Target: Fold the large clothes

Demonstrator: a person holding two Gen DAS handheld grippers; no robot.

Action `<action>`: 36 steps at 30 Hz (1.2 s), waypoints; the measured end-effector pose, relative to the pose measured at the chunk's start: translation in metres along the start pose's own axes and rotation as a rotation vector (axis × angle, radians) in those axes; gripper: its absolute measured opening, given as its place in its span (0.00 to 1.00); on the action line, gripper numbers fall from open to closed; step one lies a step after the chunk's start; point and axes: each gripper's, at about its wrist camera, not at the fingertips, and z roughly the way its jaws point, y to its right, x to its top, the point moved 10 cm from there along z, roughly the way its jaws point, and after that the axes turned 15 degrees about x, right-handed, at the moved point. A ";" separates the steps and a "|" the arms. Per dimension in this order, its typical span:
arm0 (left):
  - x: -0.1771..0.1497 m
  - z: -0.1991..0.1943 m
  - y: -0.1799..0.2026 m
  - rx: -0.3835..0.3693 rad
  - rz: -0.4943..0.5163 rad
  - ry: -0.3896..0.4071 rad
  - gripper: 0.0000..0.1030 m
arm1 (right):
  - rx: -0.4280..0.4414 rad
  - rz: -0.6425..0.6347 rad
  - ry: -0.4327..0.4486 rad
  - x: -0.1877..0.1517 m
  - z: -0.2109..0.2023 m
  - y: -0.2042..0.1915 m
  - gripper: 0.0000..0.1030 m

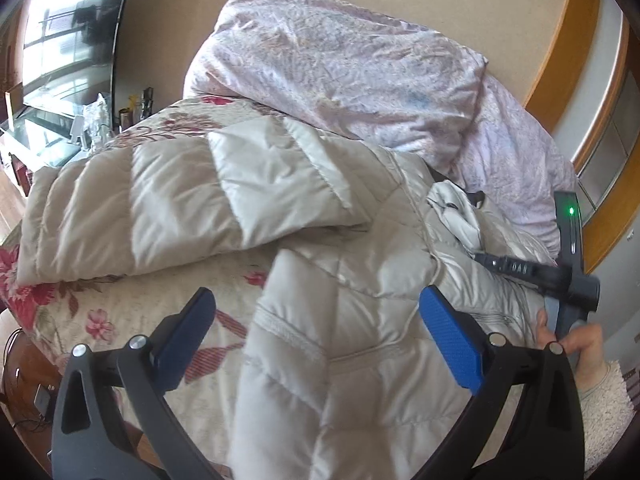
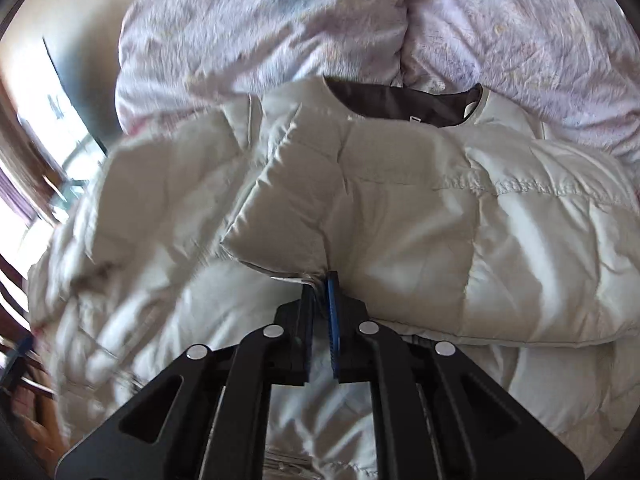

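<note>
A large cream quilted down jacket (image 1: pixel 340 248) lies on a floral bedspread (image 1: pixel 120 312), one sleeve laid across to the left. My left gripper (image 1: pixel 320 312) is open, its blue pads (image 1: pixel 452 340) wide apart just above the jacket, holding nothing. The other hand-held gripper (image 1: pixel 560 276) shows at the right edge, in a hand. In the right wrist view the jacket (image 2: pixel 400 208) fills the frame, its dark lining at the collar (image 2: pixel 408 104). My right gripper (image 2: pixel 320 280) is shut on a fold of the jacket's edge.
A crumpled lilac duvet (image 1: pixel 340 64) is heaped behind the jacket against the wall; it also shows in the right wrist view (image 2: pixel 280 20). A glass-topped table with clutter (image 1: pixel 80 128) stands left of the bed. A wooden door frame (image 1: pixel 592 88) is at the right.
</note>
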 end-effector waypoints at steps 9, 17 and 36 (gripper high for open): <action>0.000 0.006 -0.014 0.023 0.004 -0.009 0.98 | 0.005 -0.089 0.064 0.014 -0.040 -0.020 0.57; -0.004 0.004 -0.031 0.072 -0.015 -0.013 0.98 | -0.204 0.057 0.088 0.043 -0.001 0.035 0.56; -0.001 0.043 -0.121 0.108 -0.364 -0.208 0.88 | -0.255 0.036 0.110 0.027 0.029 0.046 0.62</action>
